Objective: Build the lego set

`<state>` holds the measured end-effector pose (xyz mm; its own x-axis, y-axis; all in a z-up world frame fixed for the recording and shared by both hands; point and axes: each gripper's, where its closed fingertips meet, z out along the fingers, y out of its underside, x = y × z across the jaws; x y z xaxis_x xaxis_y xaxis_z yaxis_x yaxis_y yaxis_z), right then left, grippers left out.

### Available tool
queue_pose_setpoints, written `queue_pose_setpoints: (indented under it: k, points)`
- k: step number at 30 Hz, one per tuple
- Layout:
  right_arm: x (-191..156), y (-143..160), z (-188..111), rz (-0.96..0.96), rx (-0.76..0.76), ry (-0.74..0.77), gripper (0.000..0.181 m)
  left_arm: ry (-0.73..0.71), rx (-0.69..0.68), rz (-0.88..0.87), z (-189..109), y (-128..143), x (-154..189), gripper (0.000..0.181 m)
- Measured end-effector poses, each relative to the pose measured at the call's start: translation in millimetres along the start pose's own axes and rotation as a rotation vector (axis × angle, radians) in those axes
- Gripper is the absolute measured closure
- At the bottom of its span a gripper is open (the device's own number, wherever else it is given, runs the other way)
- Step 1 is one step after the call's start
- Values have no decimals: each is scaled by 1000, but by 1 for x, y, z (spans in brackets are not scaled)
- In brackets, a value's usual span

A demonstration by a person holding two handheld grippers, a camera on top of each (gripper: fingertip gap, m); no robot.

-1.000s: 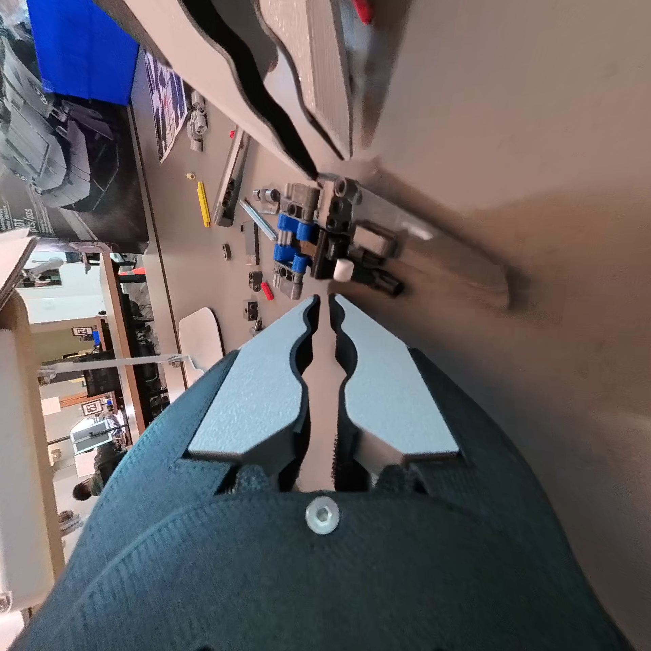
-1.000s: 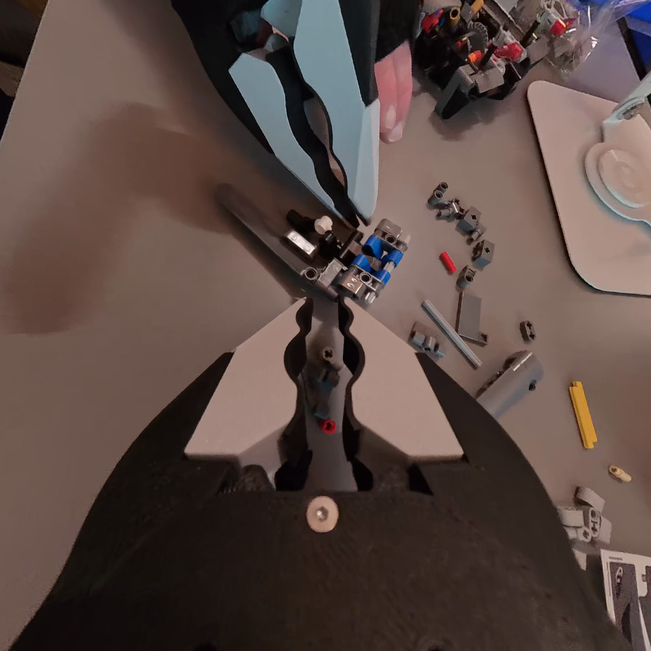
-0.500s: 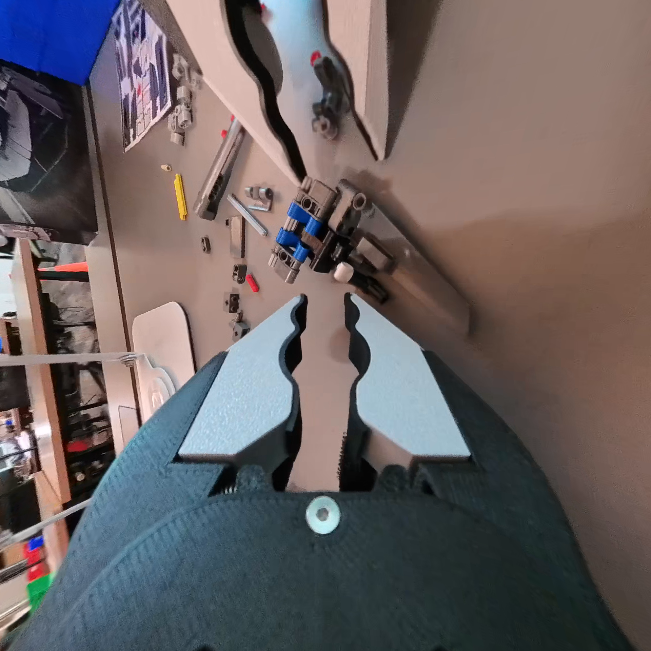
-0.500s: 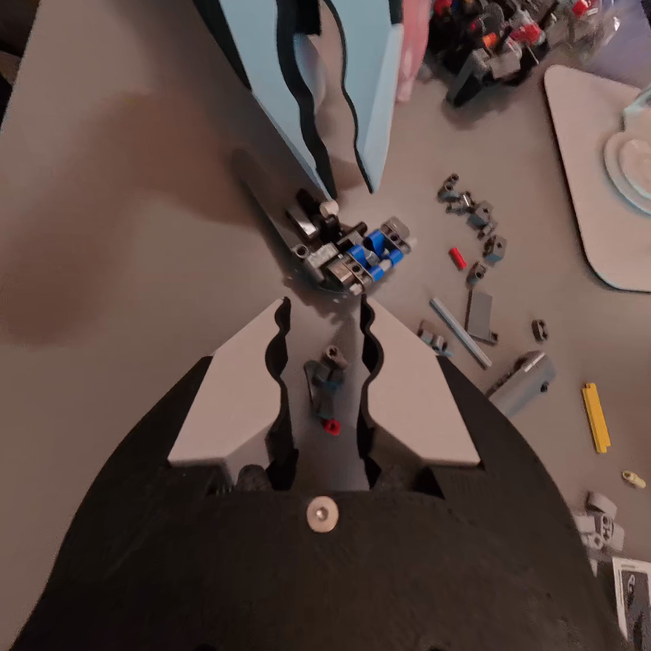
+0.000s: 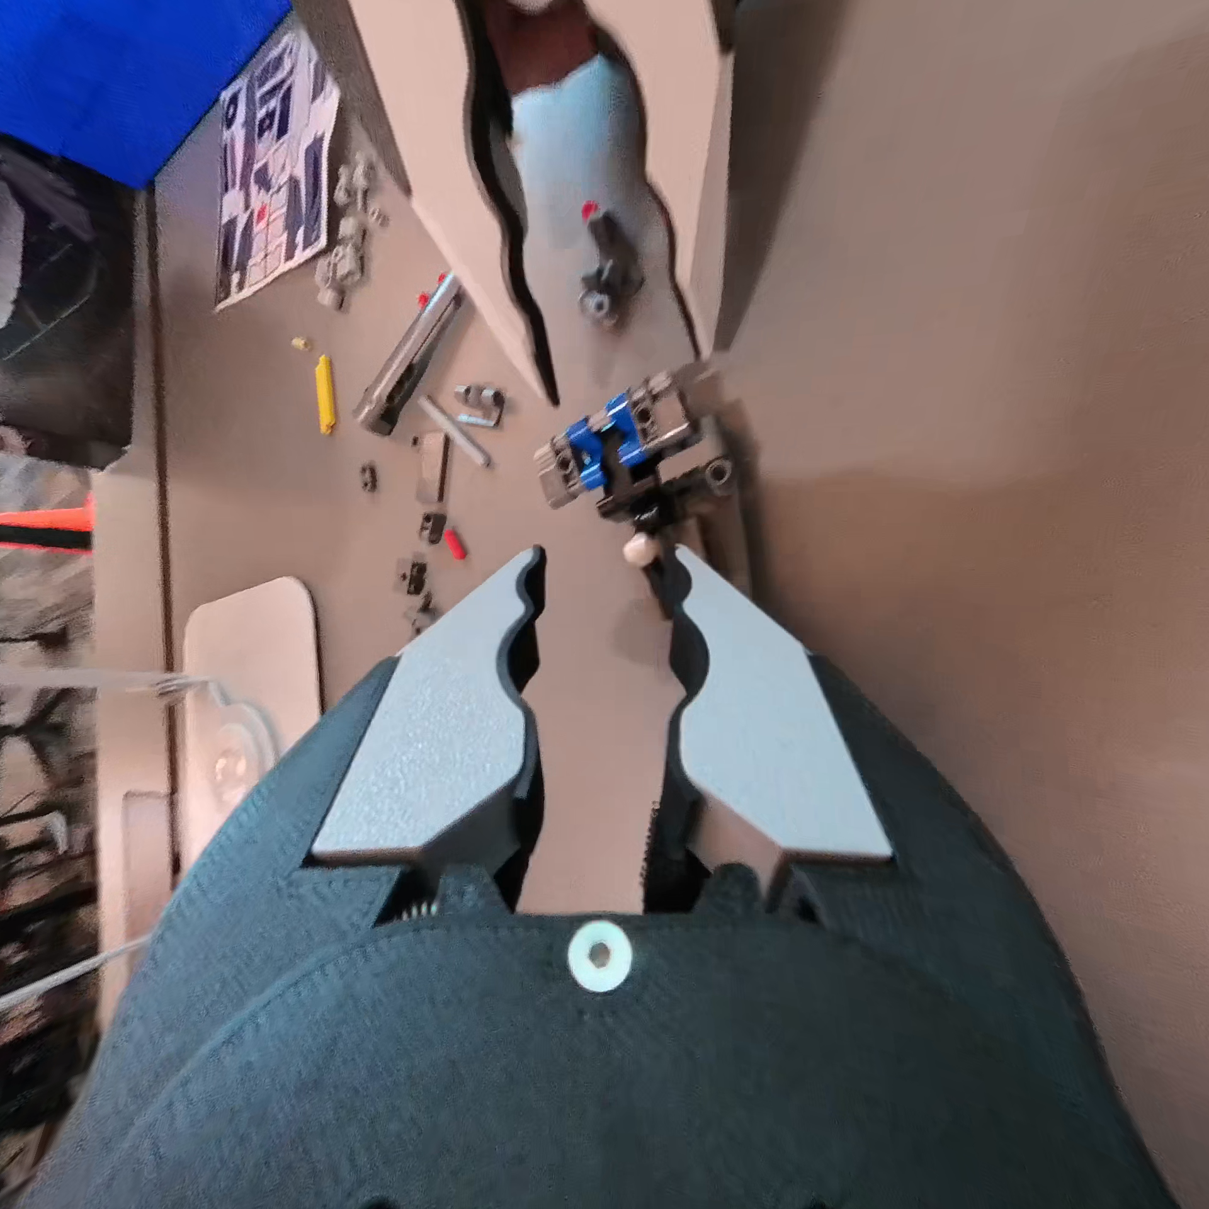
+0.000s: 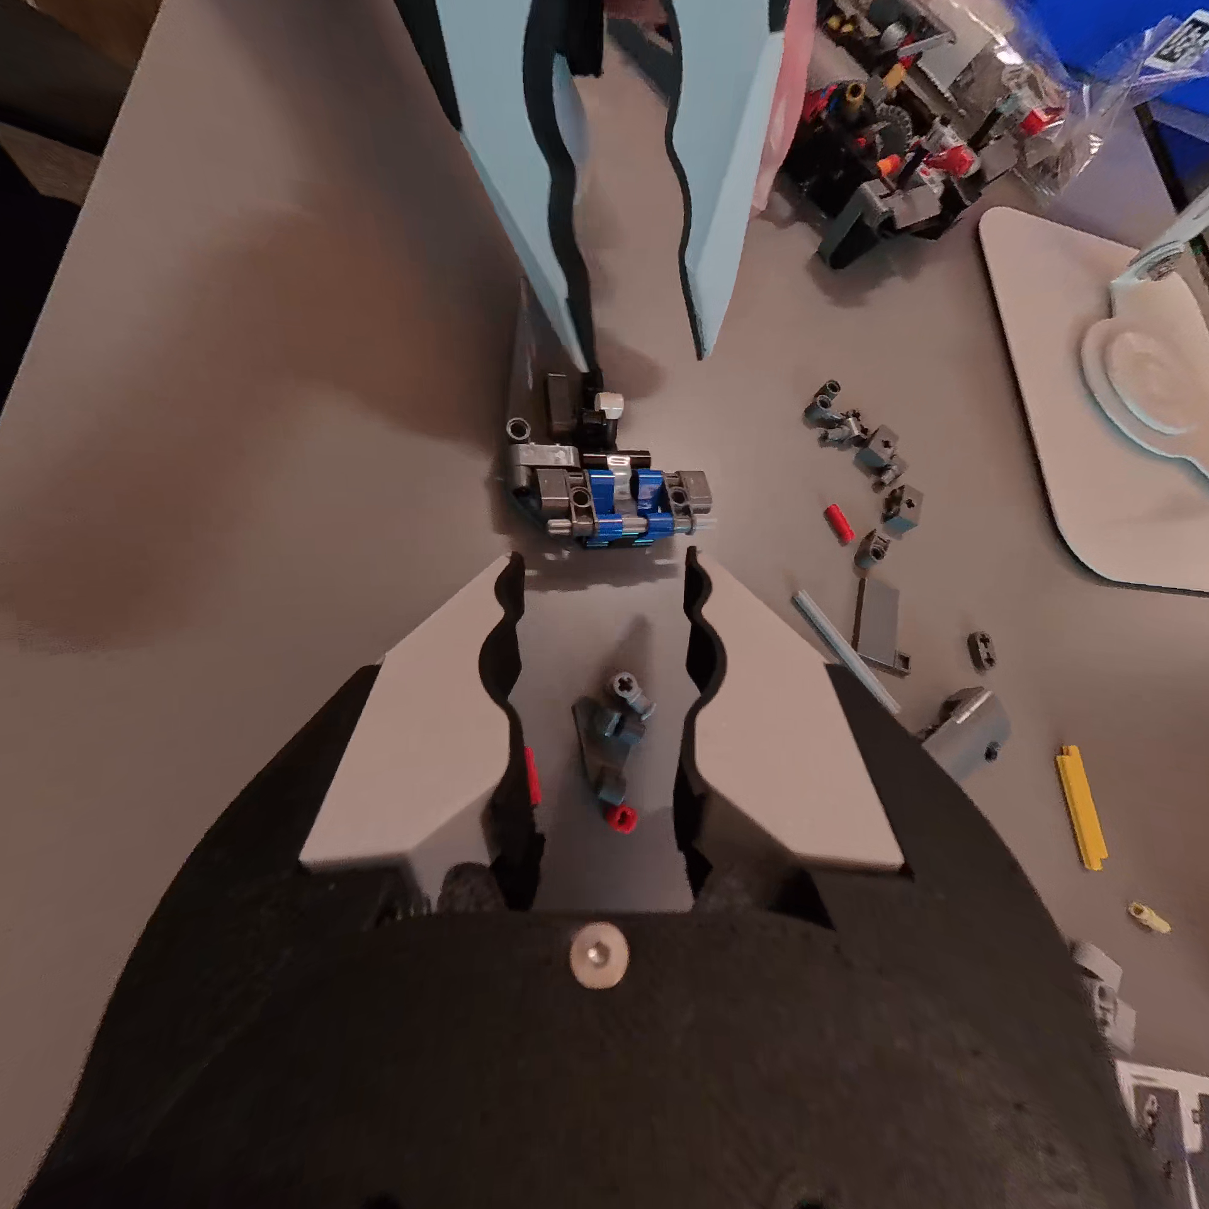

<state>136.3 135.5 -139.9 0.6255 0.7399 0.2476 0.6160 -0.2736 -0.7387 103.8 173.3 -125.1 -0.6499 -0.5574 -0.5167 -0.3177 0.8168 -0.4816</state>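
Observation:
A small lego assembly (image 6: 615, 497) with blue and grey parts and a long dark panel lies on the grey table (image 6: 262, 458). It also shows in the left wrist view (image 5: 615, 445). My right gripper (image 6: 602, 556) is open just short of it. A small dark grey piece with a red pin (image 6: 612, 739) lies loose on the table between the right fingers. My left gripper (image 5: 608, 556) is open on the opposite side of the assembly. Its right fingertip (image 5: 683, 569) is next to the assembly's black end and pale knob. Each gripper shows at the top of the other's view.
Loose small grey parts (image 6: 863, 451), a red pin (image 6: 839, 523), a grey panel (image 6: 968, 733) and a yellow axle (image 6: 1083, 808) lie right of the assembly. A white board (image 6: 1079, 392) and a larger dark build (image 6: 916, 176) sit beyond. A sticker sheet (image 5: 271, 176) lies far off. My hands' fingertips stand some 6 cm from each other.
Both grippers have opened wide. The right gripper let go of the small grey piece, which now lies between its fingers. The blue assembly has turned on the table.

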Motion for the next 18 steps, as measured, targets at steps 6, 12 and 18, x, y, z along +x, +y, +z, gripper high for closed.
queue_pose_setpoints:
  k: [6, 12, 18]
  points:
    - [-10, -4, 4, -34, 2, -30, 147, 70, 1, -17, 10, -8, 17, 127]
    - [-25, -15, 2, -70, 55, -92, 152, 65, -42, -11, 13, 0, 17, 122]
    - [-9, -12, -4, -20, 59, -35, 155, 78, -29, -17, 15, -4, 20, 127]
